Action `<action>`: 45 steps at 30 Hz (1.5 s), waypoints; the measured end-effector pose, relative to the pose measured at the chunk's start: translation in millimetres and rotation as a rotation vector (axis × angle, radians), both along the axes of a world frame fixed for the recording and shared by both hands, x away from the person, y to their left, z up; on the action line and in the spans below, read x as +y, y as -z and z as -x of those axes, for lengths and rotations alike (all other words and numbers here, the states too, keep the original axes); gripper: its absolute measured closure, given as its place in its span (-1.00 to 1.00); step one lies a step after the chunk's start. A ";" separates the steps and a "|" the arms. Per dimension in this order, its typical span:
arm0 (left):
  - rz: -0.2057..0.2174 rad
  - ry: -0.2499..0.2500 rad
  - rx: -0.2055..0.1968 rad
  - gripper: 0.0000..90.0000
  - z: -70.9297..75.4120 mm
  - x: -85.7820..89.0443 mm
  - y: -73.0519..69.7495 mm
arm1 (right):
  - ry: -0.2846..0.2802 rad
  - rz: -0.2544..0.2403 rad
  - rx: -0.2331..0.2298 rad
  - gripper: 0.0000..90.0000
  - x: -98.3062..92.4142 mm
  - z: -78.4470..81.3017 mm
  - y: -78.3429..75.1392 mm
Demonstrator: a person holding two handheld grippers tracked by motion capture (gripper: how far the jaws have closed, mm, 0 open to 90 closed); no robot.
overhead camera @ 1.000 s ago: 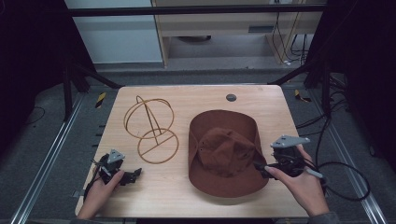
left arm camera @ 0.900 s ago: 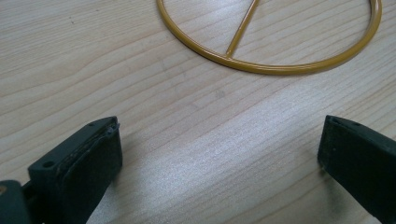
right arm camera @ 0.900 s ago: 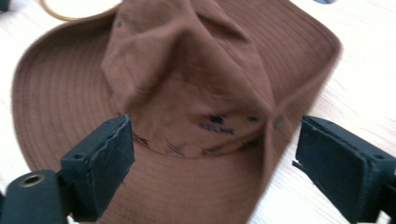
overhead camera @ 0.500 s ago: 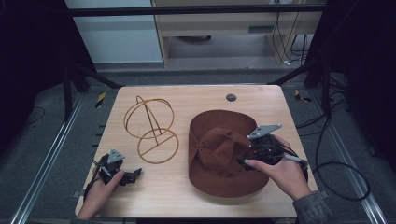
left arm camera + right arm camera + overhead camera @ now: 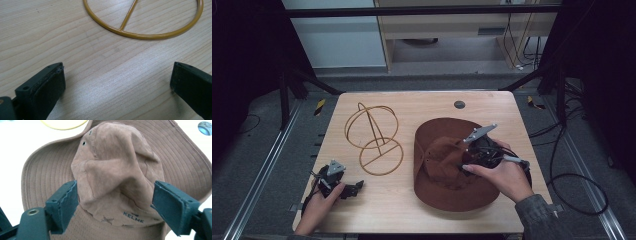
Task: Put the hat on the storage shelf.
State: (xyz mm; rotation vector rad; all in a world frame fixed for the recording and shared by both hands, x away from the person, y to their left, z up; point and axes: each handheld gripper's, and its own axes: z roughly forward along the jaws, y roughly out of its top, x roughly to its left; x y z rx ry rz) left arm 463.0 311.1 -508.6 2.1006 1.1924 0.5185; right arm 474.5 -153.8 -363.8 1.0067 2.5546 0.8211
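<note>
A brown wide-brimmed hat lies on the right half of the wooden table, crown up and creased. My right gripper hovers over it, held from the right by a hand. In the right gripper view its jaws straddle the hat's crown; they have just been closing and stand close to the cloth on both sides without pressing it. A gold wire hat stand stands left of the hat. My left gripper rests open on the table near the front left, with the stand's base ring ahead of its jaws.
A small dark round cap sits in the tabletop behind the hat. Cables trail off the table's right side. Bare wood lies between the left gripper and the hat.
The right gripper has moved left from the hat's right brim to over the crown, and its jaws have narrowed a little. The left gripper has stayed put.
</note>
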 end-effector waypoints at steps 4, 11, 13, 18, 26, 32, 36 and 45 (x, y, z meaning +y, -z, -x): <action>0.000 0.000 0.000 -1.00 0.0 0.0 0.0 | -0.017 0.019 0.002 -0.63 9.5 -5.0 -1.7; 0.000 0.001 0.000 -1.00 0.0 0.1 0.0 | -0.050 0.048 0.026 -0.66 25.4 -15.6 1.6; 0.000 0.002 0.000 -1.00 -0.1 0.2 0.0 | -0.055 0.045 0.043 -0.64 28.3 -19.0 2.6; 0.000 0.004 0.000 -1.00 -0.2 0.3 0.0 | -0.062 0.047 0.056 -0.55 32.6 -25.0 2.7; 0.000 0.006 0.000 -1.00 -0.4 0.4 0.0 | -0.057 0.065 0.073 -0.54 37.9 -35.1 7.4; 0.000 0.006 0.000 -1.00 -0.4 0.4 0.0 | -0.036 0.070 0.093 -0.54 37.9 -50.5 11.7; 0.000 0.006 0.000 -1.00 -0.4 0.4 0.0 | -0.025 0.077 0.118 -0.54 40.7 -59.7 18.2; 0.000 0.006 0.000 -1.00 -0.4 0.4 0.0 | 0.004 0.089 0.173 -0.31 37.9 -68.7 32.1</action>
